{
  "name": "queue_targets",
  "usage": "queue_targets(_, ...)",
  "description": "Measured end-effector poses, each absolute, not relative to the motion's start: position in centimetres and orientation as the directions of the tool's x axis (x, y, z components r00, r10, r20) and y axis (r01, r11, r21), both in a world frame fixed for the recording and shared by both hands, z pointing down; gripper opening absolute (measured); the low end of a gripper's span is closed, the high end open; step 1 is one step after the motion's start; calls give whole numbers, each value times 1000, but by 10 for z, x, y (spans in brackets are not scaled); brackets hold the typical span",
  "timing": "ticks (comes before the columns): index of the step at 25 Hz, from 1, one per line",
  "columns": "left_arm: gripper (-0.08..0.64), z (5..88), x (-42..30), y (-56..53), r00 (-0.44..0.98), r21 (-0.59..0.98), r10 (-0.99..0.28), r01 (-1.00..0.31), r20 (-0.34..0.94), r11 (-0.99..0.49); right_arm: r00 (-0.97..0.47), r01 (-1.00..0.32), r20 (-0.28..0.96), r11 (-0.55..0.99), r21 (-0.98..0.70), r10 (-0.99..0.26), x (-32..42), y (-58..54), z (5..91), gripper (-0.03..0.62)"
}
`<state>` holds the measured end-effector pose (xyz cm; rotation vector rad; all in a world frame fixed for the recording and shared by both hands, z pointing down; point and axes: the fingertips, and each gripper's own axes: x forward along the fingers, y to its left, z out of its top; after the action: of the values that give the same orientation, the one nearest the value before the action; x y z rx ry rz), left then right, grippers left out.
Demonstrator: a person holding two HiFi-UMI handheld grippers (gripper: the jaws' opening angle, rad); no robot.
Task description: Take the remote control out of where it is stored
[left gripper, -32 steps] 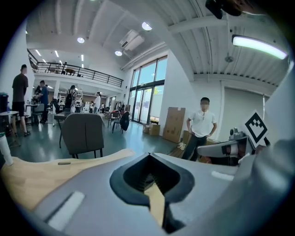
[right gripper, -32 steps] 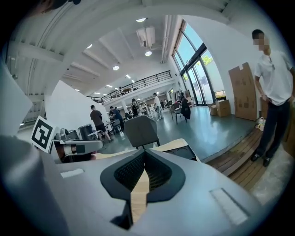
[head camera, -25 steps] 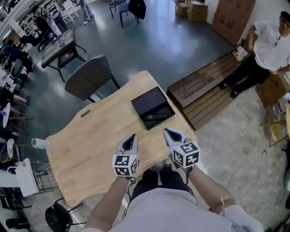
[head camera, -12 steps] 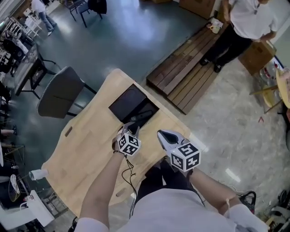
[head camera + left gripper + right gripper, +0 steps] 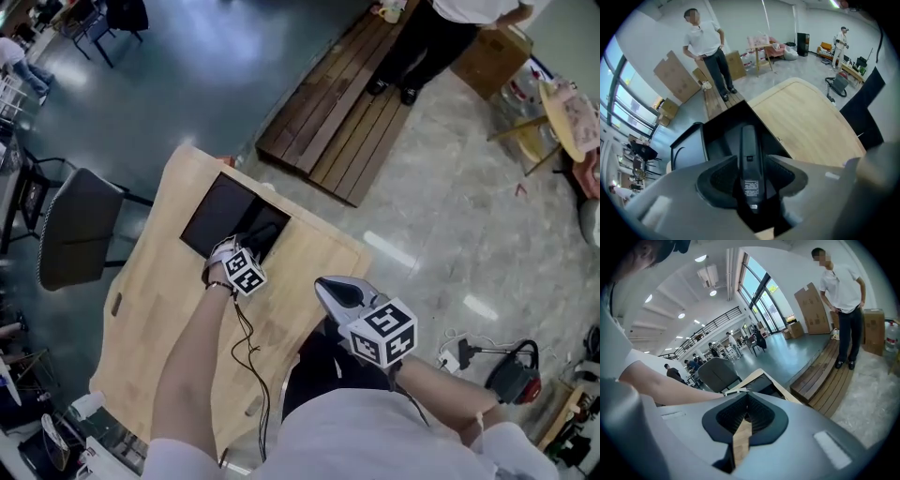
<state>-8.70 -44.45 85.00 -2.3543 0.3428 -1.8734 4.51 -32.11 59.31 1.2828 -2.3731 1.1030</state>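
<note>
Outstretched left gripper (image 5: 251, 242) reaches into the black box (image 5: 208, 214), jaws apart astride the remote control (image 5: 749, 154), its label unreadable; right gripper (image 5: 336, 292) hovers closed.

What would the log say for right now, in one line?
left gripper: jaws open around remote, not squeezing | remote: lying in black box | right gripper: shut, empty, away from box

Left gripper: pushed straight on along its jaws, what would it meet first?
The remote control, lying in the black box. Its near end sits between the open jaws of the left gripper, and the pads apparently do not touch it.
</note>
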Motion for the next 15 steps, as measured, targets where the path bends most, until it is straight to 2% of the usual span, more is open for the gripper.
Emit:
queue_targets(4,232,870,-89,-449,141,-149,-153,-34,978,-988,-564,-808,533,288,-514,-631,57,-315,600,28)
queue_targets(7,235,883,-87,-449,87,-102,-100,19,991,-995,-552,-813,540,267,-518,-635,60,-311,603,28)
queue_targets(10,239,893,-87,-449,15,-95,-94,58,995,-994,-546,-815,543,254,-520,-639,61,-306,603,28)
queue_targets(15,244,898,-85,-452,-41,-86,-88,50,995,-995,-536,-819,548,238,-523,-642,64,-298,607,28)
